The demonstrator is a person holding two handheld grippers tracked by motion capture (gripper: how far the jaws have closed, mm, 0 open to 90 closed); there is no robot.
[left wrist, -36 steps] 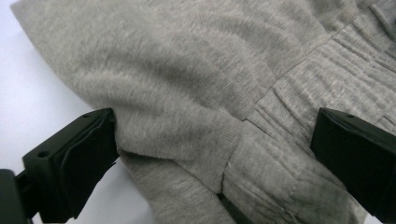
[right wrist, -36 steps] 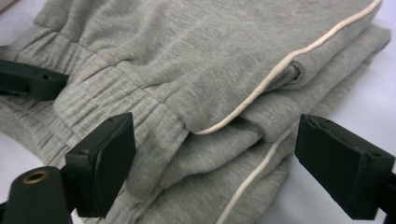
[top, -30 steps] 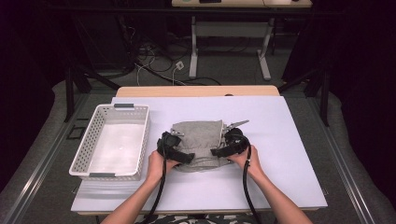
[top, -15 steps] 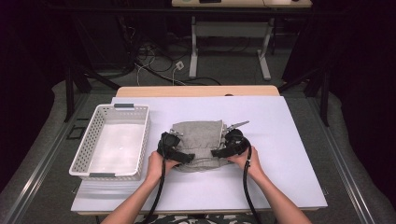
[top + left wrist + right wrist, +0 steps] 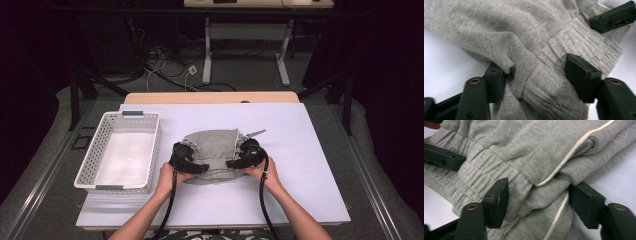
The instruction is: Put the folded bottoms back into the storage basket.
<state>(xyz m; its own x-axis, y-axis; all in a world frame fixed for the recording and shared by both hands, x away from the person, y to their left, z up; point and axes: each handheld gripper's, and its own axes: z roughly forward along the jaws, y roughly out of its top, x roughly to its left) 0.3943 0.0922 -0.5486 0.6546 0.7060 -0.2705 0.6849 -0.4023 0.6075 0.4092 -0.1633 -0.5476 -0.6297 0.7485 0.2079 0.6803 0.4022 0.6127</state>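
Grey folded sweatpants (image 5: 214,150) lying mid-table on the white board (image 5: 300,150), just right of the white basket (image 5: 120,150) and apart from it. Left gripper (image 5: 192,165) set at the garment's near left edge, right gripper (image 5: 239,161) at its near right edge, each held in a hand coming in from below. Left gripper (image 5: 534,75) jaws just been closing, now half-narrowed around a bunched fold of ribbed waistband; left pad pressing into the fabric, right pad against the ribbing. Right gripper (image 5: 539,200) jaws likewise just been closing, half-narrowed across a thick stacked edge of cloth with a pale drawstring (image 5: 574,150) running between them; both pads touching the fabric. Other gripper's black jaw visible farther off in each gripper view, resting on the waistband.
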